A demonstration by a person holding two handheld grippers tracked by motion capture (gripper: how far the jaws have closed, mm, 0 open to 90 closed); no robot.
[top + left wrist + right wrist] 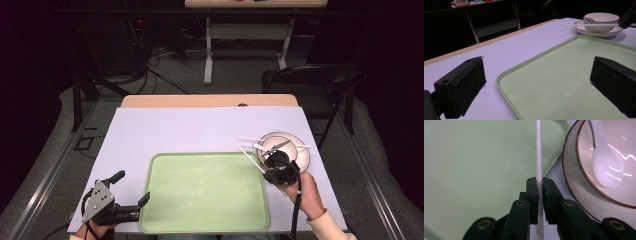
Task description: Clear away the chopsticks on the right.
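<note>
I am pinching a white chopstick tight in my right hand-held gripper at the tray's two o'clock corner, beside the bowl, probably for traying; my left hand-held gripper is waiting wide open, empty.

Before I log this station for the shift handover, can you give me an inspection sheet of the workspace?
Surface: table with pale lilac cover; wood edge at far side.
Job's things: green tray, bare; bowl on plate; white chopstick.
Clutter: nothing seen.
Grippers: left gripper open at tray's near left corner; right gripper shut on chopstick.
Cables: black cable trails from right gripper.
Surroundings: dark room, folding chair, another table behind.
</note>
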